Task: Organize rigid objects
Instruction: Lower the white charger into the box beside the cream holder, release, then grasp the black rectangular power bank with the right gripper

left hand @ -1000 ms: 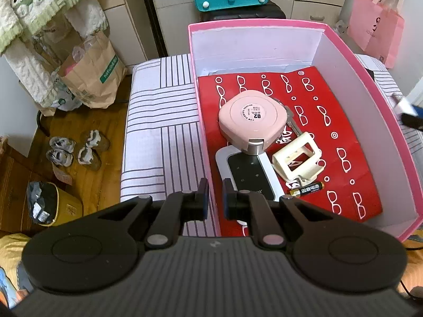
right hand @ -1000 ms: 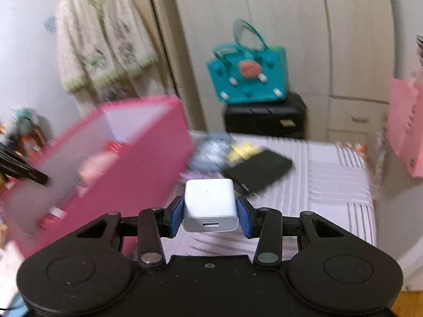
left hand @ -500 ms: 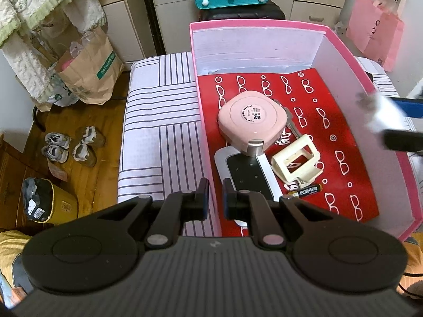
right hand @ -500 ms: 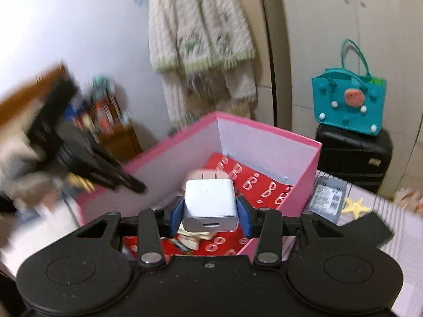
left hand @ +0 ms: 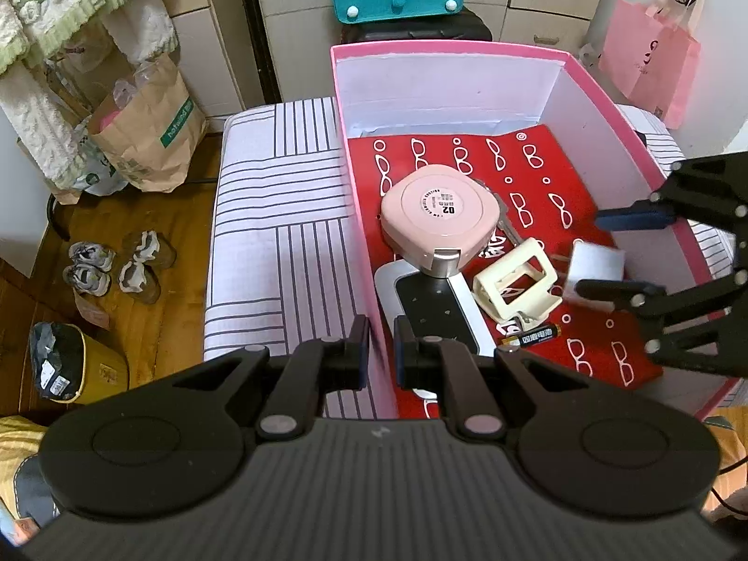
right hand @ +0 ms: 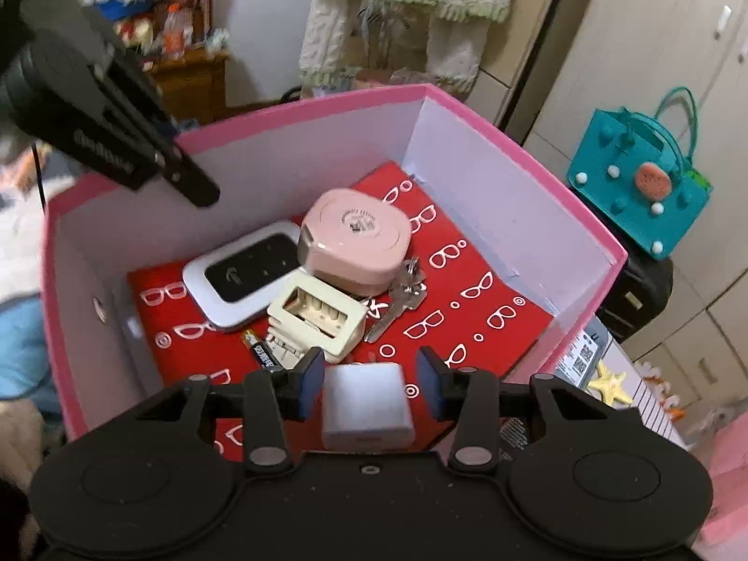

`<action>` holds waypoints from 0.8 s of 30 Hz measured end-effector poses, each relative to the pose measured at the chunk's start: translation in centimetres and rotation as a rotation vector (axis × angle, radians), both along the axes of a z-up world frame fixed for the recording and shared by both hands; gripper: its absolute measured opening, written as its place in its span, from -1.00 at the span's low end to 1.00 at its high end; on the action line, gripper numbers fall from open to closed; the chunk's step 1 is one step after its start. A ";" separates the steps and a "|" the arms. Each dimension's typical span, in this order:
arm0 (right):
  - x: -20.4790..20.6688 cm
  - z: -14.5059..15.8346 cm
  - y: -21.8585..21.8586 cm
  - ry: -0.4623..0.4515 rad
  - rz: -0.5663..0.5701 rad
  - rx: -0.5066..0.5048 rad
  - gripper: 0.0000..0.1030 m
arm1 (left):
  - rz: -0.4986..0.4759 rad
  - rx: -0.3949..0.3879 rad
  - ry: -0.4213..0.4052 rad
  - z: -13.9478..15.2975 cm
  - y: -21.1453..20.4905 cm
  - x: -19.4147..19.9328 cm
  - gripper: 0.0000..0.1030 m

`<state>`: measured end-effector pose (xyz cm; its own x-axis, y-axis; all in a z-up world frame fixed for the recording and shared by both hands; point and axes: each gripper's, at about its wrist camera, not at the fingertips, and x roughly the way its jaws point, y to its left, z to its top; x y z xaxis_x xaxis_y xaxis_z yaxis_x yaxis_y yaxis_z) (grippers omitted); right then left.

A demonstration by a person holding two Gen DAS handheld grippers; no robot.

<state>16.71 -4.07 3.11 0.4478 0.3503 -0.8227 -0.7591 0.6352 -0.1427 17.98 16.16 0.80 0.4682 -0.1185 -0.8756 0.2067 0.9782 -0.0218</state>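
Note:
A pink box point(left hand: 607, 89) with a red glasses-print lining holds a pink rounded case point(left hand: 439, 215), a white-and-black device point(left hand: 430, 299), a cream clip-like piece point(left hand: 514, 280), a battery point(left hand: 530, 335) and keys point(right hand: 397, 304). My right gripper point(right hand: 371, 385) is open over the box, and a white charger block point(right hand: 367, 406) drops free between its jaws, blurred. The charger also shows in the left wrist view point(left hand: 596, 266). My left gripper point(left hand: 378, 350) is shut on the box's left wall point(left hand: 360, 252) near its front corner.
The box stands on a striped surface point(left hand: 276, 215). A teal bag point(right hand: 640, 177) on a black case and cabinets stand behind. A pink paper bag point(left hand: 650, 61) is at the right. Small items point(right hand: 589, 360) lie beside the box. Shoes and a brown bag sit on the wooden floor.
My right gripper swung over the box, opened and let go of the white charger block. My left gripper has stayed on the box wall.

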 end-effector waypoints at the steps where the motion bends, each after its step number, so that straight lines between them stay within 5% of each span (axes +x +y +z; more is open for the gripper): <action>1: -0.1 0.5 -0.5 -0.011 -0.015 0.028 -0.04 | -0.002 0.004 -0.008 0.1 -0.1 -0.1 -0.81; 11: 0.6 4.5 -10.5 -0.037 -0.283 0.320 0.01 | -0.030 -0.016 -0.007 0.5 0.4 -0.1 -0.81; 17: 3.4 1.1 -15.6 0.053 -0.486 0.394 0.04 | -0.058 0.018 -0.040 0.3 -0.2 -0.7 -0.81; 24: 6.9 -2.9 -16.7 0.102 -0.613 0.326 0.13 | -0.066 -0.014 -0.046 0.8 0.5 -1.2 -0.81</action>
<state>23.61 -20.74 0.21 0.5698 0.2948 -0.7670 -0.2496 0.9514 0.1803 16.77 16.69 1.60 0.4988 -0.1621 -0.8514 0.2715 0.9621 -0.0241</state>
